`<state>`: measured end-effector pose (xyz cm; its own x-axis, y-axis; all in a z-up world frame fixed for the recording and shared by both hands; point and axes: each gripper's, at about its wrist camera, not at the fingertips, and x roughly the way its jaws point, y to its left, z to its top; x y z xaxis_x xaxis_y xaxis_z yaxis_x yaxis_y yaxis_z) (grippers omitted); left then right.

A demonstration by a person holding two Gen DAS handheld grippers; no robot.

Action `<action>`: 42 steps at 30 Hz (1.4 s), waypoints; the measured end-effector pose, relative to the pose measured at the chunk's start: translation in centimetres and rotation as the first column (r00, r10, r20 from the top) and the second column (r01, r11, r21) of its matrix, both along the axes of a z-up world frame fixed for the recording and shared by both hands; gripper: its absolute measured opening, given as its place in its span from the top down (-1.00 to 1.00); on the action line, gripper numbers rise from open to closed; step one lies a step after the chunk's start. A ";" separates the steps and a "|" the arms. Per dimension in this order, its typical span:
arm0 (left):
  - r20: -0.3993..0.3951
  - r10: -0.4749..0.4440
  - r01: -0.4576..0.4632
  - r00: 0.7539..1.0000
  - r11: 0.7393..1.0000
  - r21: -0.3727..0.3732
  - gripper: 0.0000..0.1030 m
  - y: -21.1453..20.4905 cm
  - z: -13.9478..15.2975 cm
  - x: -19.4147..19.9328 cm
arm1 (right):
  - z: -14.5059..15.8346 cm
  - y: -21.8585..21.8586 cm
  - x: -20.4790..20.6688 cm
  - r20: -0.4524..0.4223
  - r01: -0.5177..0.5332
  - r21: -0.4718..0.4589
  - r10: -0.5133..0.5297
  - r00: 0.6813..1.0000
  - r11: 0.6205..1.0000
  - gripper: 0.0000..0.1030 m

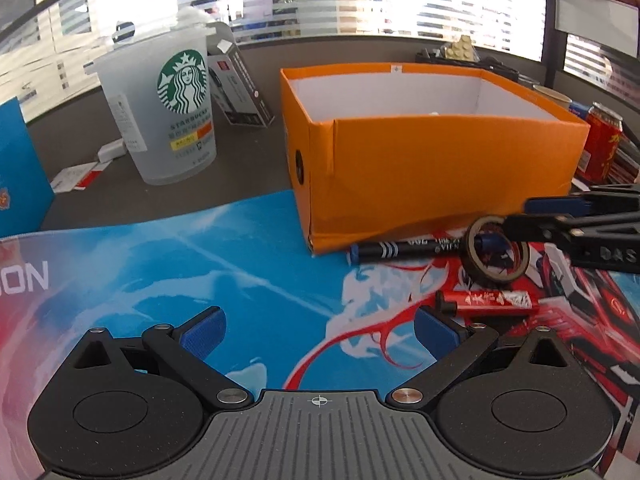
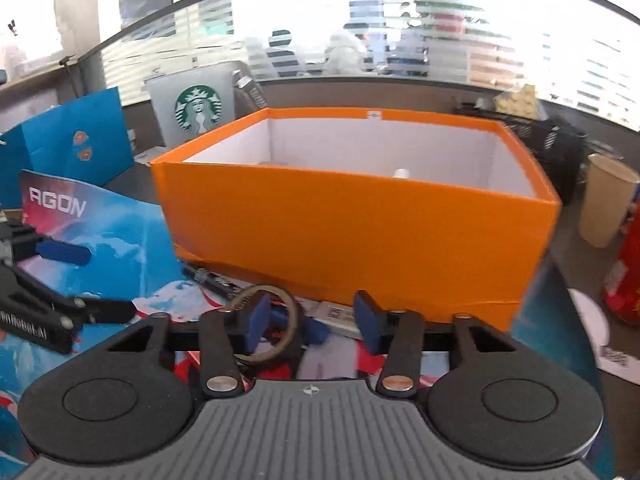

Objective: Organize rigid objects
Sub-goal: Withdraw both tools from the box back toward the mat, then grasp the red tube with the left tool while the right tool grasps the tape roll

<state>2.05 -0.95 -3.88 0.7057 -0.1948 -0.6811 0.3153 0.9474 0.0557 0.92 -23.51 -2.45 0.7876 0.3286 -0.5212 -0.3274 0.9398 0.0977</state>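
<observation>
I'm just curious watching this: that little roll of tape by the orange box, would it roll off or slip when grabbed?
The roll of tape is a round ring, so on edge it could roll across the mat. It looks small and hollow, probably light and fairly stiff. The right gripper has one finger through its hole, so slipping seems unlikely.

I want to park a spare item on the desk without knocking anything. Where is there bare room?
The blue mat is bare between the left gripper, the Starbucks cup and the orange box. The mat along the box's front is crowded: black pen, tape roll, red stick and the right gripper.
</observation>
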 end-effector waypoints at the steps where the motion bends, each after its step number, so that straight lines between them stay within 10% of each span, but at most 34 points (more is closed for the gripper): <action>1: -0.002 0.000 0.000 1.000 1.000 0.000 -0.97 0.1 0.0 0.0 | -0.1 0.1 0.3 -0.016 -0.004 0.002 0.004 1.000 1.000 0.54; 17: 0.026 -0.250 0.250 0.968 0.968 0.012 -0.97 -3.9 0.6 0.5 | 0.6 -4.2 -2.8 -0.063 0.068 0.015 -0.067 0.996 0.998 0.82; 28: -0.046 -0.659 0.648 0.751 0.748 -0.143 -0.93 -6.7 -0.9 1.6 | -1.6 -10.1 -4.2 -0.190 0.175 0.184 -0.140 0.972 0.967 0.81; 35: -0.054 -0.668 0.659 0.743 0.743 -0.119 0.07 -6.9 -0.9 1.1 | -2.2 -10.6 -4.2 -0.204 0.176 0.228 -0.130 0.970 0.958 0.70; 42: -0.044 -0.628 0.624 0.777 0.777 -0.080 0.65 -6.2 -0.9 -0.9 | -2.1 -9.9 -4.4 -0.181 0.144 0.212 -0.106 0.978 0.966 0.42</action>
